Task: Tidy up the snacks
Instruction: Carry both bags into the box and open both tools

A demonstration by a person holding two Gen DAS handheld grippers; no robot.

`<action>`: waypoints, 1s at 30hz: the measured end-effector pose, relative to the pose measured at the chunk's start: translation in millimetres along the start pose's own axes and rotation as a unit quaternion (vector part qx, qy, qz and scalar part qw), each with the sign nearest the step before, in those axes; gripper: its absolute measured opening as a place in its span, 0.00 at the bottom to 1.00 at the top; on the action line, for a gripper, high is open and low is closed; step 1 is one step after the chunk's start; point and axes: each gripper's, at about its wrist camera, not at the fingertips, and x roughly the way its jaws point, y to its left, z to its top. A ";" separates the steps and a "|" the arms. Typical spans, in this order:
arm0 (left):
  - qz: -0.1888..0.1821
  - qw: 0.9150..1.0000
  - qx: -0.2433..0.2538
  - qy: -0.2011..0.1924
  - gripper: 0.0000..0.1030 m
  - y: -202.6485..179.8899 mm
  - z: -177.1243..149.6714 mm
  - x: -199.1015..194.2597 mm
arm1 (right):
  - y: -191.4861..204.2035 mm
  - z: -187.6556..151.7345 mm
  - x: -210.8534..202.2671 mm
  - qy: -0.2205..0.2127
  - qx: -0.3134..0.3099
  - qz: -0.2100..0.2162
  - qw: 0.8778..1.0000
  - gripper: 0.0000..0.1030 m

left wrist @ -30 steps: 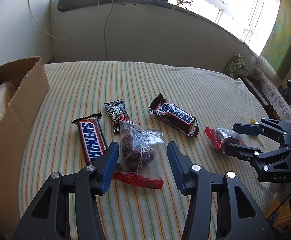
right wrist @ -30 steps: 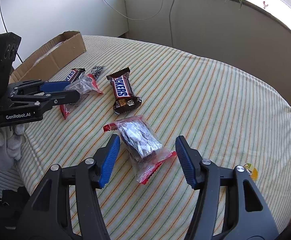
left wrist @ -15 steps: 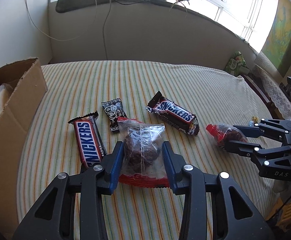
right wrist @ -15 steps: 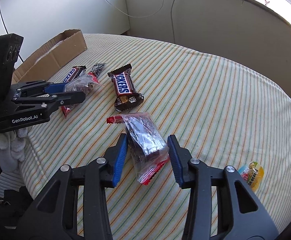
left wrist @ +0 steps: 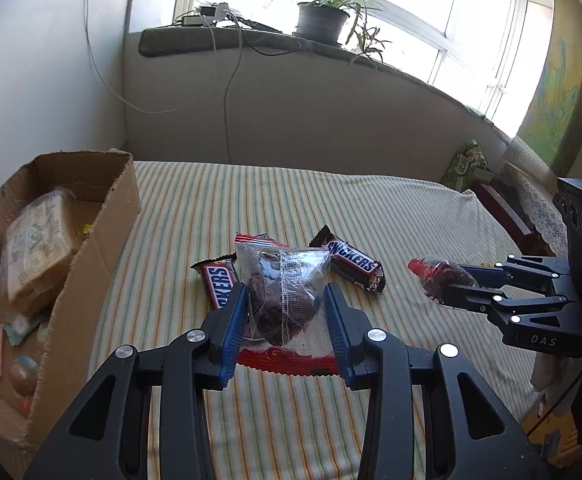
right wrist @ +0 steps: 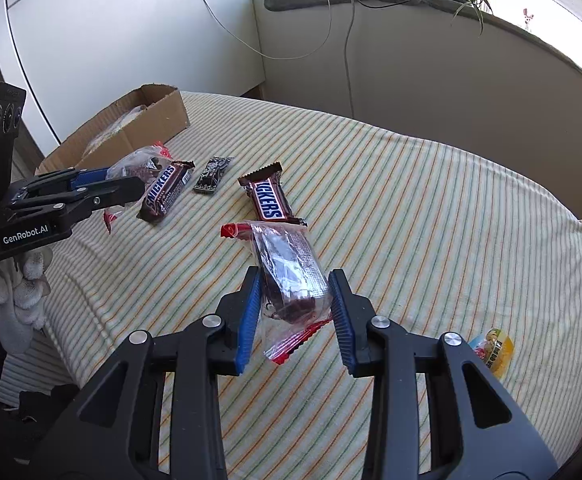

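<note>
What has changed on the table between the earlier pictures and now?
Each hand-held gripper, left and right, closed on a clear cookie packet and lifted it; the right's jaws are closing further. Both Snickers bars and the cardboard box stayed put.
</note>
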 end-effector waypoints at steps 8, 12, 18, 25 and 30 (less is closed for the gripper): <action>0.039 0.998 -0.025 -0.038 0.36 38.4 3.3 -39.2 | 42.7 24.0 -9.0 -0.029 -0.030 0.024 0.999 0.34; 0.065 0.996 -0.041 -0.051 0.36 64.3 1.5 -56.0 | 67.4 40.7 -5.9 -0.040 -0.050 0.042 0.997 0.34; 0.100 0.991 -0.066 -0.062 0.36 98.2 -2.5 -74.1 | 103.0 56.8 1.4 -0.045 -0.078 0.068 0.994 0.34; 0.130 0.985 -0.086 -0.068 0.36 127.0 -6.7 -86.5 | 138.7 72.2 10.0 -0.049 -0.108 0.090 0.989 0.34; 0.147 0.982 -0.099 -0.067 0.36 146.8 -9.0 -89.3 | 164.6 83.4 17.5 -0.050 -0.131 0.104 0.985 0.34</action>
